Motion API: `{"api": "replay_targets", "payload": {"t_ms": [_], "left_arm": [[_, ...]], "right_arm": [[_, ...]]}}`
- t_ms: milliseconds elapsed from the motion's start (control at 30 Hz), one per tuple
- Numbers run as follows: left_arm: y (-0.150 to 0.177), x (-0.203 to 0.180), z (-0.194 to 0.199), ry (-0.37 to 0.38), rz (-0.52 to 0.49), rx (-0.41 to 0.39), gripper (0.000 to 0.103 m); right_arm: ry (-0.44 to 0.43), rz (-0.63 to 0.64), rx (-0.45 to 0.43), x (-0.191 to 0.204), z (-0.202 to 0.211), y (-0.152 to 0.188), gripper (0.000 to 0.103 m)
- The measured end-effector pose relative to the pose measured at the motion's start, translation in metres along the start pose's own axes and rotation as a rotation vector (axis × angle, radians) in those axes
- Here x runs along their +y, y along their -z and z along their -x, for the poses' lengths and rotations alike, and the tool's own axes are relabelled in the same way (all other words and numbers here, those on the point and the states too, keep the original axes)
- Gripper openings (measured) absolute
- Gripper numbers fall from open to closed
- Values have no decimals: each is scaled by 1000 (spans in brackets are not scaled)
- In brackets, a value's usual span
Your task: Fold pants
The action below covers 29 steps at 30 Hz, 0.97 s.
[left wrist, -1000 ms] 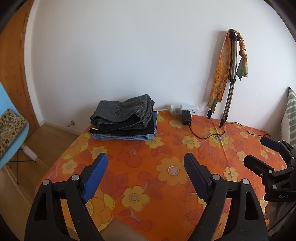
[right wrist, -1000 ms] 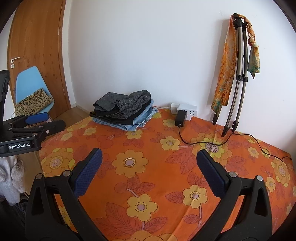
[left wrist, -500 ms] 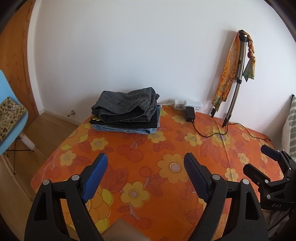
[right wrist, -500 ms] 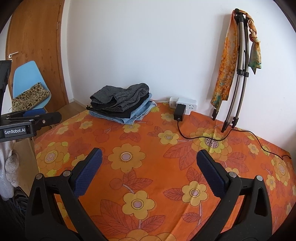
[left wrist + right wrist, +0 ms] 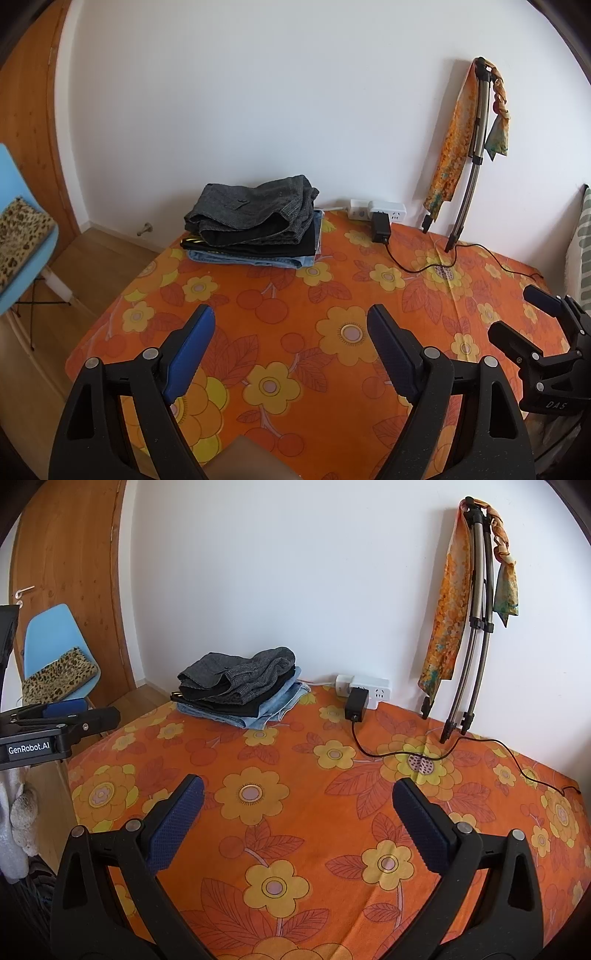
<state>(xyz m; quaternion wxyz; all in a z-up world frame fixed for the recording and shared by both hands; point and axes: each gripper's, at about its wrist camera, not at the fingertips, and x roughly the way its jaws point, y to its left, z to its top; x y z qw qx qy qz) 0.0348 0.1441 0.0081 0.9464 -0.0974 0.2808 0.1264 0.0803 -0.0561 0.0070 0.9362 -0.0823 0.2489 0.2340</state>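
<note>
A stack of folded pants (image 5: 255, 221) lies at the far left corner of the table, dark grey on top, black below, light blue denim at the bottom; it also shows in the right wrist view (image 5: 240, 690). My left gripper (image 5: 291, 350) is open and empty above the orange flowered tablecloth (image 5: 288, 295), well short of the stack. My right gripper (image 5: 295, 819) is open and empty over the cloth (image 5: 314, 775). Each gripper shows at the edge of the other's view, the right one (image 5: 532, 325) and the left one (image 5: 74, 716).
A white power strip (image 5: 365, 690) with a black adapter (image 5: 356, 709) and cable sits by the wall. A folded tripod (image 5: 472, 627) with scarves leans on the wall. A blue chair (image 5: 55, 646) with a leopard-print cloth stands left of the table by a wooden door.
Both grippers have drifted back and slightly up from the table; the stack and wall items sit a little farther off in view. Both stay open and empty.
</note>
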Motion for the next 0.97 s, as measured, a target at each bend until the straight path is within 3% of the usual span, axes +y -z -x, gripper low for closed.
{"api": "replay_targets", "payload": {"t_ms": [967], "left_arm": [[1, 7, -3, -4, -18, -18, 84]], "right_arm": [[-5, 0, 6, 3, -1, 4, 103]]}}
